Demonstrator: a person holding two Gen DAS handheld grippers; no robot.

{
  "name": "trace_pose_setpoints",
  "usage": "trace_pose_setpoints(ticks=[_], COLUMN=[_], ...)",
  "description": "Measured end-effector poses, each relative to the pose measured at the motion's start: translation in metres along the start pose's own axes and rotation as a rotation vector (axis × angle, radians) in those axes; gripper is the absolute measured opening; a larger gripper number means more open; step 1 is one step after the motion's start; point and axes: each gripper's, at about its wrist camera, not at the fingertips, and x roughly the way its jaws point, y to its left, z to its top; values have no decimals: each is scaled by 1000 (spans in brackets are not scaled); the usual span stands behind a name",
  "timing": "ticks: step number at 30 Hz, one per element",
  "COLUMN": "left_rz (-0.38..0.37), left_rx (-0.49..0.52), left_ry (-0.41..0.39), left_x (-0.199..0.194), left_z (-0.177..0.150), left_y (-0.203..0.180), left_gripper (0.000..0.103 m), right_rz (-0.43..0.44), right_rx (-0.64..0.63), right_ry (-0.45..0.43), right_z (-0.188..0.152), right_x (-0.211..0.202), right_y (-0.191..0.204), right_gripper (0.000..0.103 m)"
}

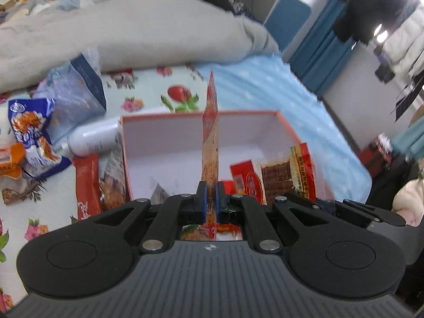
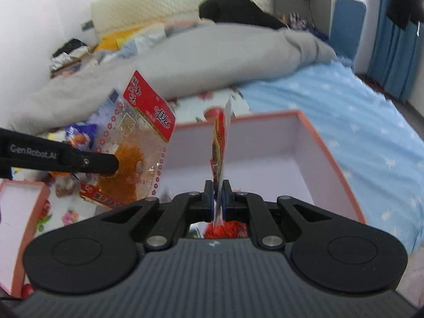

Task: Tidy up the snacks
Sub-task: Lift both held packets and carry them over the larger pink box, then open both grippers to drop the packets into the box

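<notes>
My left gripper (image 1: 210, 193) is shut on an orange snack packet (image 1: 210, 145), held edge-on above the near side of an open pink-rimmed box (image 1: 288, 129). In the right wrist view that same packet (image 2: 137, 145) shows its clear front and red header, pinched by the left gripper's fingers (image 2: 103, 163). My right gripper (image 2: 217, 193) is shut on a thin red and white snack packet (image 2: 220, 148), held edge-on over the box (image 2: 331, 153). The right gripper's packet (image 1: 288, 175) shows at the box's near right in the left wrist view.
Loose snack packets (image 1: 31, 137), a white bottle (image 1: 92, 137) and a blue bag (image 1: 76, 90) lie left of the box on the flowered sheet. A box lid (image 2: 18, 212) lies at the left. A grey duvet (image 1: 132, 31) is heaped behind.
</notes>
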Motion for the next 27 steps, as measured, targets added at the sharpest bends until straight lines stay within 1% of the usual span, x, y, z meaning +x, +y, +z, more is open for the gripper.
trace_pose_setpoints(ticks=[4,8,10,11,12,13,14,15,18,21,27], left_rz=[2,-2,9,13,16,21,24,23,23,20,6], left_rx=[-13,-26,-36,-35,-31,-29,-28,-30,-32,-21,0], left_ry=[50,61,70,74,68,61,56,56,48,23,-52], left_x=[20,27,27,28,26,25,24,23,17,6,-29], left_z=[-1,-2,-3,-4,-4,-5,-5,-6,-5,-2,2], left_y=[2,6,8,9,9,10,11,11,14,13,8], left_gripper=[7,8,16,29,40,44,45,45,45,45,46], right_rz=[-9,-2,2,5,10,13,14,13,12,14,27], right_rx=[17,47,55,55,52,48,42,34,41,49,44], right_ry=[45,67,82,87,86,82,75,66,54,36,-30], right_z=[-9,-12,-14,-14,-15,-16,-16,-17,-15,-12,-3], right_x=[12,21,25,27,27,26,25,23,20,13,-10], right_y=[-7,-12,-14,-14,-13,-13,-12,-10,-12,-12,-1], right_gripper=[9,10,11,13,20,42,58,61,60,60,60])
